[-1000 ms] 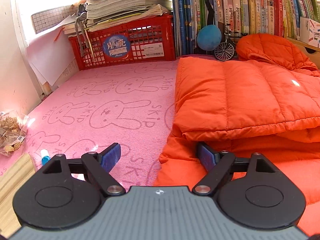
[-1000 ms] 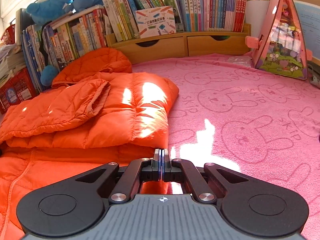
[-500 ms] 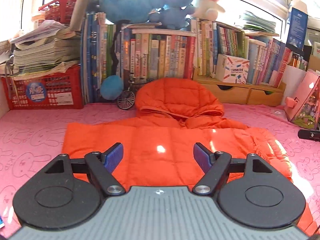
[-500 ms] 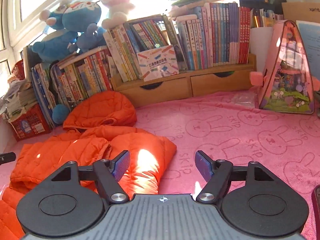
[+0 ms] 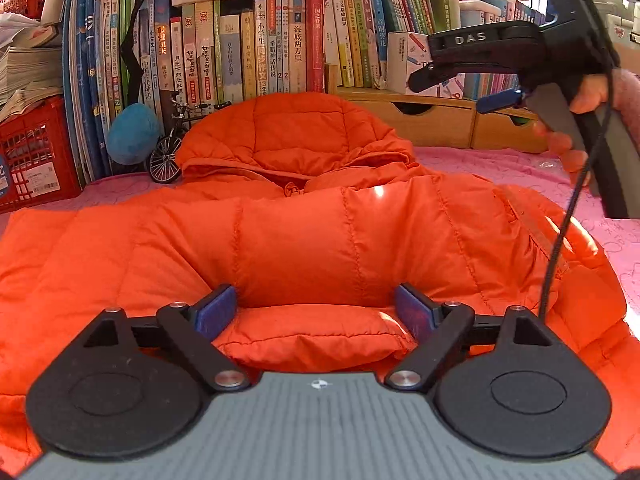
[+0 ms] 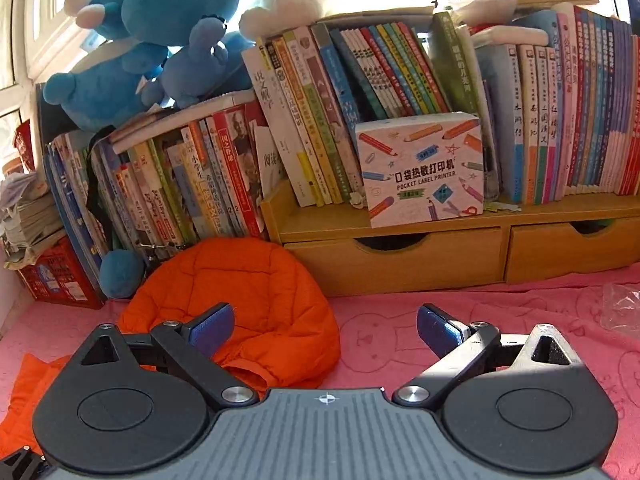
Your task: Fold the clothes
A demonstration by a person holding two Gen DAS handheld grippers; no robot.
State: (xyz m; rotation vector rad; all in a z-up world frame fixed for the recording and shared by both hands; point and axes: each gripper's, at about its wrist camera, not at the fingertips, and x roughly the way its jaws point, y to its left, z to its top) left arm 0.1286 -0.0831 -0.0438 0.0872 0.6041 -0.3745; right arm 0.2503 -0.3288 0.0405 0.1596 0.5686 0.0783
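both hand-held grippers newly over orange jacket [image 5: 320, 240], left hand-held gripper [image 5: 316, 312] and right hand-held gripper [image 6: 326, 328] opening, unclenched

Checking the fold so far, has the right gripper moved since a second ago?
Yes. The right gripper has swung from the jacket's near edge toward the hood and the wooden drawers, jaws opening, nothing held.

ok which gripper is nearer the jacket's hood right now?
Right. The right gripper hangs just above the hood, its fingers opening with nothing between them. The left gripper is at the jacket's near hem, fingers opening around a padded fold.
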